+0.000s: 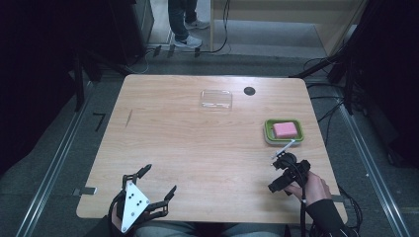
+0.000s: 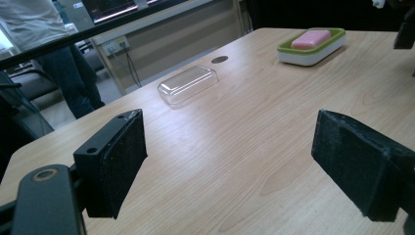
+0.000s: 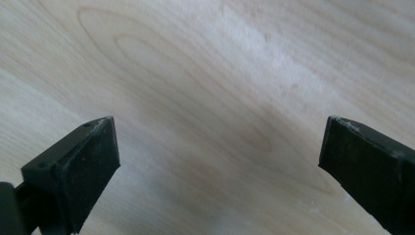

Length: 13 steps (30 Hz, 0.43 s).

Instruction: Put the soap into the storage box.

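Two grippers wide open, holding nothing.
Ahead of the left gripper [image 2: 230, 164], the clear plastic lid [image 2: 188, 84] looks light and slick: pinch its long sides.

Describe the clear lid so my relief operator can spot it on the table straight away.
Start at the wooden table and look to its far edge, beside the small dark round hole. The clear lid lies just left of that hole. It is a transparent rounded rectangle lying alone, unlike the green soap dish holding a pink bar near the right edge.
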Motion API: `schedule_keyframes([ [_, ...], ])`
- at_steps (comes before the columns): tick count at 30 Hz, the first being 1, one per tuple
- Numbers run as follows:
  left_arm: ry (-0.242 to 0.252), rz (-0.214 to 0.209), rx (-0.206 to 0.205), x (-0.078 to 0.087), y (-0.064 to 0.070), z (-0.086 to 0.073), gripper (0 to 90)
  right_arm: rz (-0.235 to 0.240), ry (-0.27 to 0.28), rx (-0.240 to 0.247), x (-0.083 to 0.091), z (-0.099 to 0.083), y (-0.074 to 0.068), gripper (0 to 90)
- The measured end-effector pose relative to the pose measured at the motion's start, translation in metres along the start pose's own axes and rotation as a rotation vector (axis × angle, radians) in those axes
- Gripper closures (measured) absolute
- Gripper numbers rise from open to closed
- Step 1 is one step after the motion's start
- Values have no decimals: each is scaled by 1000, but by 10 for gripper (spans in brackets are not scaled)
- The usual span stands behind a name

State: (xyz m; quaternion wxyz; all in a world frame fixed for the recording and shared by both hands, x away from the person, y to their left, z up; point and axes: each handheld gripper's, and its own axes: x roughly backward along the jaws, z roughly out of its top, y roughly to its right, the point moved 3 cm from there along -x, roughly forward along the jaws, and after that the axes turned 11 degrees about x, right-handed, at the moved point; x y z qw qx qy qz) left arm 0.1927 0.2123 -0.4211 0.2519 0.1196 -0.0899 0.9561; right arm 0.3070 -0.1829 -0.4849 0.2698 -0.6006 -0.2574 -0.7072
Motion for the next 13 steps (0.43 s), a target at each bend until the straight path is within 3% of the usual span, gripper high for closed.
schedule_keyframes([
  [6, 3, 0, 4, 0, 0, 0, 136, 9, -22, -1, -6, -12, -1, 20],
  [13, -1, 2, -1, -1, 0, 0, 136, 2, -24, 6, -8, -13, -1, 20],
])
